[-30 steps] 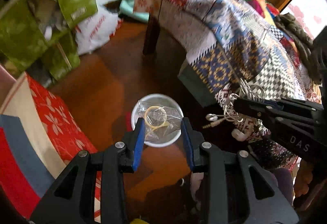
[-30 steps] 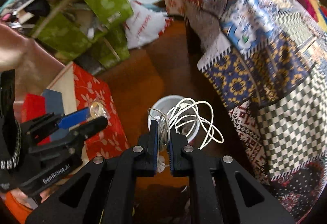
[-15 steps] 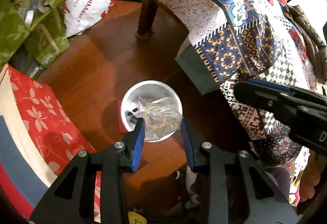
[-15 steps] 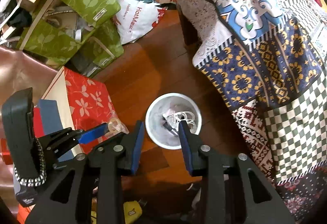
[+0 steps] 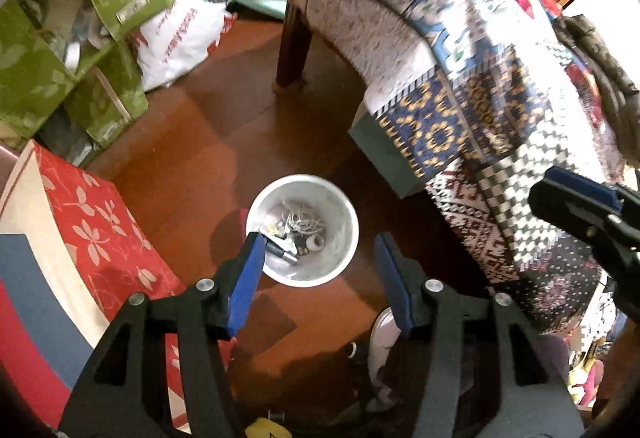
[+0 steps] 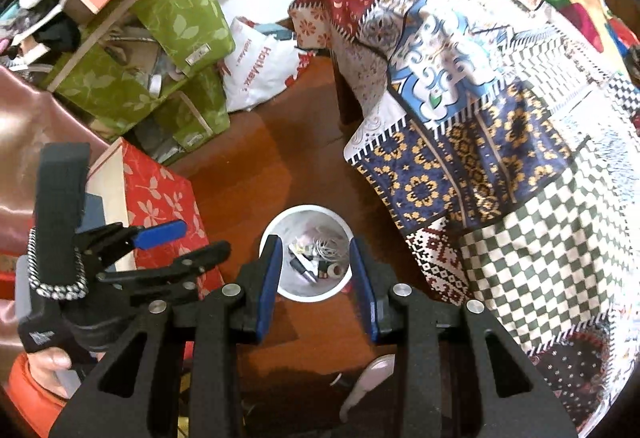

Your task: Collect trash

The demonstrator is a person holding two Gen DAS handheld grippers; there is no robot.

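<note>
Reddish wooden floor (image 5: pixel 192 166) lies between green boxes (image 6: pixel 132 78) and a desk draped in a patchwork cloth (image 5: pixel 460 86). On it stands a white bin (image 5: pixel 344 206) holding a tangled white cable (image 5: pixel 302 219) and other small scraps. Above the bin, the left hand-held gripper (image 5: pixel 320 270) and right hand-held gripper (image 6: pixel 314 274) both hang released, jaws spread, grasping nothing.
</note>
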